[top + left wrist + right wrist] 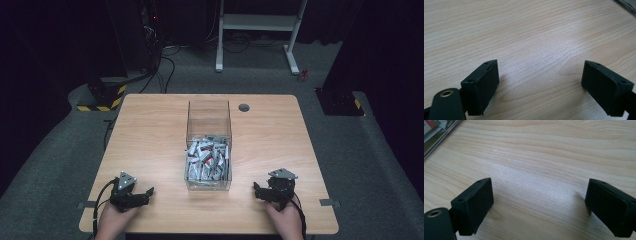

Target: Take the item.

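Note:
A clear plastic box (pixel 209 117) stands at the middle of the wooden table (pixel 150 130), its near half piled with several small grey, white and red packets (pixel 206 159). My left gripper (pixel 142 195) rests on the table near the front left, held by a hand, open with nothing between its jaws (pixel 540 82). My right gripper (pixel 260 191) rests near the front right, also open and empty (pixel 539 205). The box's corner (pixel 439 135) shows at the top left of the right gripper view.
A round cable hole (pixel 243 107) sits near the table's far edge. Beyond the table stand a white desk frame (pixel 257 30), black stands with yellow-striped bases (pixel 102 95) and cables on the grey floor. Bare wood lies on both sides of the box.

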`<move>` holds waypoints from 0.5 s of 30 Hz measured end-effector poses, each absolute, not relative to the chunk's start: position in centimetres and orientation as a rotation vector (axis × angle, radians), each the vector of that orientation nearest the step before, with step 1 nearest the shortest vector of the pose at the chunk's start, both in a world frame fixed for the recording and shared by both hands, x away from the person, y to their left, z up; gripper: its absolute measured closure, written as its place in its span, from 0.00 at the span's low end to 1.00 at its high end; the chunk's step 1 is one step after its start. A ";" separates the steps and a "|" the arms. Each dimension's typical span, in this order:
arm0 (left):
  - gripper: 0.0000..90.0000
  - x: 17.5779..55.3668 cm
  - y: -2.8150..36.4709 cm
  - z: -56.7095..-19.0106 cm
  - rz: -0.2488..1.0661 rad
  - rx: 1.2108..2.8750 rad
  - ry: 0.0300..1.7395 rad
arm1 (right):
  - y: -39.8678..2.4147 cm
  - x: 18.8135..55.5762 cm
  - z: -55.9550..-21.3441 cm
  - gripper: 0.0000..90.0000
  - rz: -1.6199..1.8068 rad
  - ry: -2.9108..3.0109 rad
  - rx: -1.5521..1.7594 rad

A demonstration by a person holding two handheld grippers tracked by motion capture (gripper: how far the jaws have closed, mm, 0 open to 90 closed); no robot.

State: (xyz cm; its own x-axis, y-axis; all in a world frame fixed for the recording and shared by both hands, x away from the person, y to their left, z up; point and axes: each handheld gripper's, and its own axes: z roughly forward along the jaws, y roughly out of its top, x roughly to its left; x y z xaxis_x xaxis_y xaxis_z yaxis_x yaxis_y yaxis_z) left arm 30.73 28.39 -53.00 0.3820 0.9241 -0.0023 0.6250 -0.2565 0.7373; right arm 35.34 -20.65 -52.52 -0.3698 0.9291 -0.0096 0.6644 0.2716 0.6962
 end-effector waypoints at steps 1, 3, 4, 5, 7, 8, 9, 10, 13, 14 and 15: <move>0.17 30.7 28.4 -53.0 0.582 1.984 1.328 | -20.6 35.3 -52.5 0.09 0.855 2.130 1.439; 0.17 30.7 28.4 -53.0 0.582 1.984 1.328 | -20.6 35.3 -52.5 0.09 0.855 2.130 1.439; 0.17 30.7 28.4 -53.0 0.582 1.985 1.328 | -20.7 35.3 -52.5 0.09 0.856 2.132 1.438; 0.17 30.7 28.4 -53.0 0.582 1.985 1.329 | -20.7 35.3 -52.5 0.09 0.856 2.132 1.438; 0.17 30.7 28.4 -53.0 0.582 1.984 1.329 | -20.7 35.3 -52.5 0.09 0.857 2.134 1.436; 0.17 30.7 28.4 -53.0 0.582 1.985 1.329 | -20.7 35.3 -52.5 0.09 0.857 2.136 1.434; 0.17 30.7 28.4 -53.0 0.582 1.985 1.329 | -20.7 35.3 -52.5 0.09 0.858 2.137 1.432; 0.17 30.7 28.4 -53.0 0.582 1.985 1.329 | -20.7 35.3 -52.5 0.09 0.855 2.143 1.430; 0.17 30.7 28.4 -53.0 0.582 1.985 1.328 | -20.8 35.2 -52.4 0.09 0.856 2.155 1.426; 0.17 30.7 28.4 -53.0 0.582 1.985 1.328 | -20.8 35.2 -52.5 0.09 0.860 2.154 1.419; 0.17 30.7 28.4 -53.0 0.582 1.986 1.328 | -20.8 35.2 -52.5 0.09 0.860 2.154 1.419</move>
